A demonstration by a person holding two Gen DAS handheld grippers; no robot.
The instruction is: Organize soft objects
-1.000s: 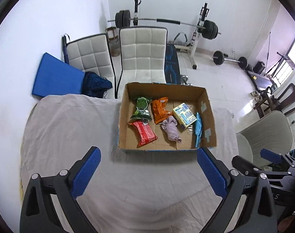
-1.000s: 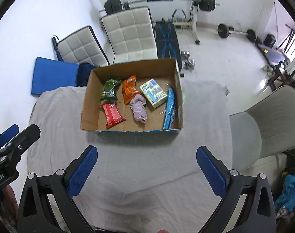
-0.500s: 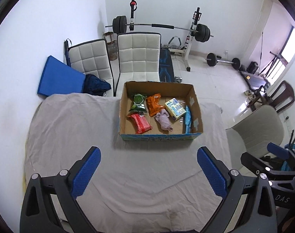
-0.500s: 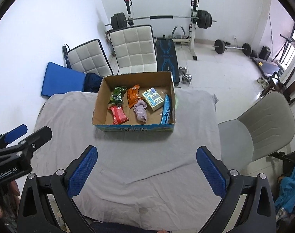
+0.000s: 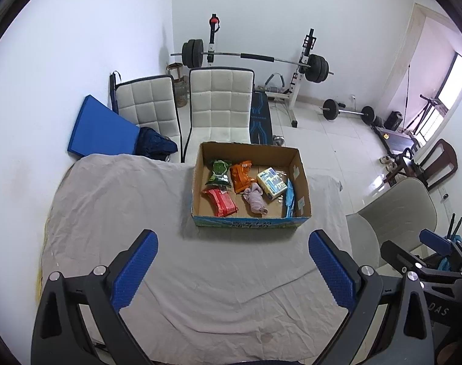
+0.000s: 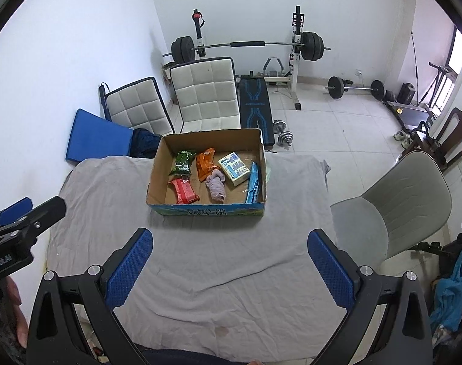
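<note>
A cardboard box [image 5: 300, 170] [image 6: 158, 164] stands on the grey-clothed table [image 5: 115, 206] [image 6: 291, 194]. Inside lie a green packet [image 5: 219, 172] [image 6: 182, 165], an orange packet [image 5: 241, 175] [image 6: 205, 164], a red packet [image 5: 220, 202] [image 6: 183, 190], a lilac cloth [image 5: 255, 197] [image 6: 216, 186], a white-blue box [image 5: 272, 182] [image 6: 234, 168] and a blue packet [image 5: 289, 202] [image 6: 252, 186] against the right wall. My left gripper [image 5: 232, 269] and right gripper [image 6: 229, 267] are both open and empty, held high above the table's near side, well back from the box.
Two white padded chairs [image 5: 220, 103] and a blue mat [image 5: 101, 130] stand behind the table. A grey chair [image 6: 395, 200] stands at its right. A barbell rack [image 6: 249, 45] and weights sit on the tiled floor beyond.
Both grippers have pulled back and up from the box; it now looks smaller and farther away. The jaws stay open and the box's contents have not moved.
</note>
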